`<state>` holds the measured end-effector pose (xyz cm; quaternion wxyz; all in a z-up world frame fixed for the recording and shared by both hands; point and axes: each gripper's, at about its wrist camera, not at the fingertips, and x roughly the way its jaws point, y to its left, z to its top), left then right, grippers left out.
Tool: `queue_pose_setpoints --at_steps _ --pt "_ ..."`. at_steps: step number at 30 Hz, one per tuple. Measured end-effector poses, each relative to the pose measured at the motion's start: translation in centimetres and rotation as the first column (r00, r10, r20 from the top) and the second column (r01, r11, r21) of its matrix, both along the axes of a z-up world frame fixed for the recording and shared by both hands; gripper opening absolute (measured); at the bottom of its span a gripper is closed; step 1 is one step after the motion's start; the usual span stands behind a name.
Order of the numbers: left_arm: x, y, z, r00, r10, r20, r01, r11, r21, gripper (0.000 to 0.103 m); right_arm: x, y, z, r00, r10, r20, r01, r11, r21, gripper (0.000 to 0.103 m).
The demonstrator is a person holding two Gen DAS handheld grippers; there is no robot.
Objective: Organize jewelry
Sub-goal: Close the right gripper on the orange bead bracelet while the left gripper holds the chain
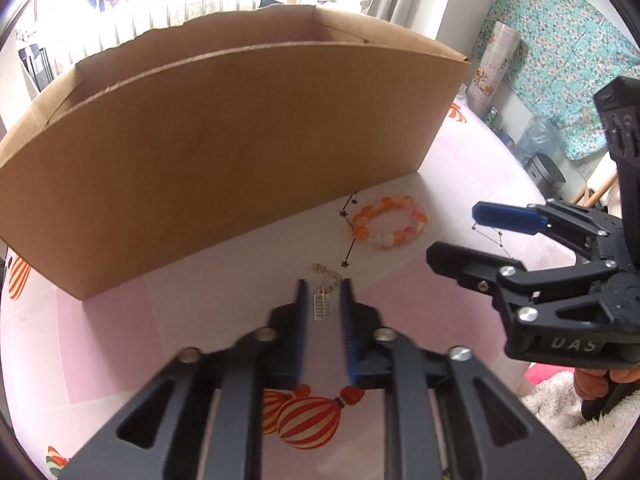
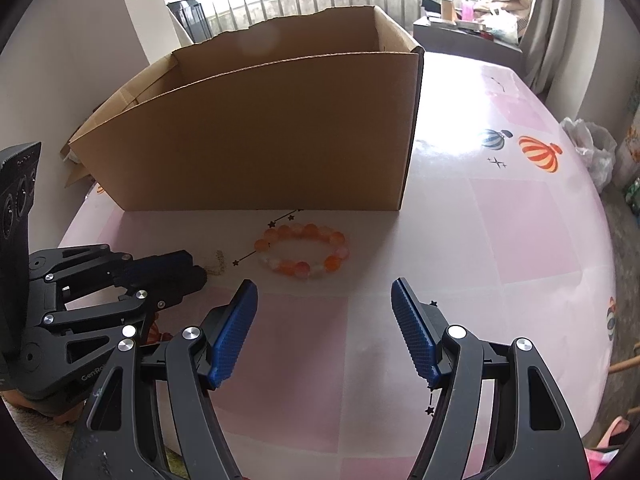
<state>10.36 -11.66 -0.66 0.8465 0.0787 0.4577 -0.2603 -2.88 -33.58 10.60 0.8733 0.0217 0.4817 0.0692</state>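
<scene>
In the left wrist view, the left gripper (image 1: pixel 323 292) fills the lower middle of the frame, its two blue-padded fingers (image 1: pixel 349 312) drawn close with only a narrow gap between them. A small gold pendant on a fine gold chain (image 1: pixel 322 306) lies in that gap on the worktop (image 1: pixel 120 340); whether the pads actually touch it cannot be told. The chain trails toward the upper part of the gap, just past the fingertips. An orange and white bead bracelet (image 1: pixel 388 222) lies right of centre, near the lower right corner of the large open cardboard box (image 1: pixel 224 152) that takes up the upper left of the frame. The right gripper (image 1: pixel 452 236) reaches in from the right edge with its fingers spread and nothing between them.

In the right wrist view, the right gripper (image 2: pixel 324 300) sits at the bottom with its fingers wide apart and empty. The bracelet (image 2: pixel 304 250) lies at centre frame, ahead of the fingertips and apart from them, just in front of the box (image 2: pixel 272 132). The left gripper (image 2: pixel 202 274) enters from the lower left, its tip just beside the pale chain (image 2: pixel 218 262). The worktop (image 2: pixel 520 232) wears a pink cloth printed with striped balloons.
</scene>
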Motion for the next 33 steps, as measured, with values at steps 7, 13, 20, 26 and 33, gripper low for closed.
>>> queue_pose_setpoints --at_steps 7,13,20,26,33 --pt "0.0 -0.9 -0.4 1.0 -0.021 0.008 0.02 0.998 0.061 0.02 0.4 -0.3 -0.4 1.0 -0.006 -0.002 0.006 1.0 0.008 0.066" --pt "0.0 -1.6 -0.5 0.998 -0.045 0.05 0.039 0.992 0.122 0.007 0.4 -0.8 -0.4 1.0 -0.021 -0.006 0.021 1.0 0.013 0.066" --pt "-0.3 -1.0 -0.3 0.997 -0.029 0.075 0.021 0.995 0.102 0.006 0.3 -1.6 -0.2 0.999 -0.04 0.003 0.04 0.999 0.017 0.065" --pt "-0.7 0.7 0.7 0.994 0.017 0.108 -0.024 0.998 0.06 0.006 0.1 -1.1 0.2 0.999 -0.012 0.031 0.011 1.0 0.016 0.065" --pt "-0.8 1.6 1.0 0.992 0.061 0.115 -0.068 0.996 0.065 0.006 0.5 1.3 0.8 0.991 0.12 0.065 -0.12 0.993 0.011 0.049"
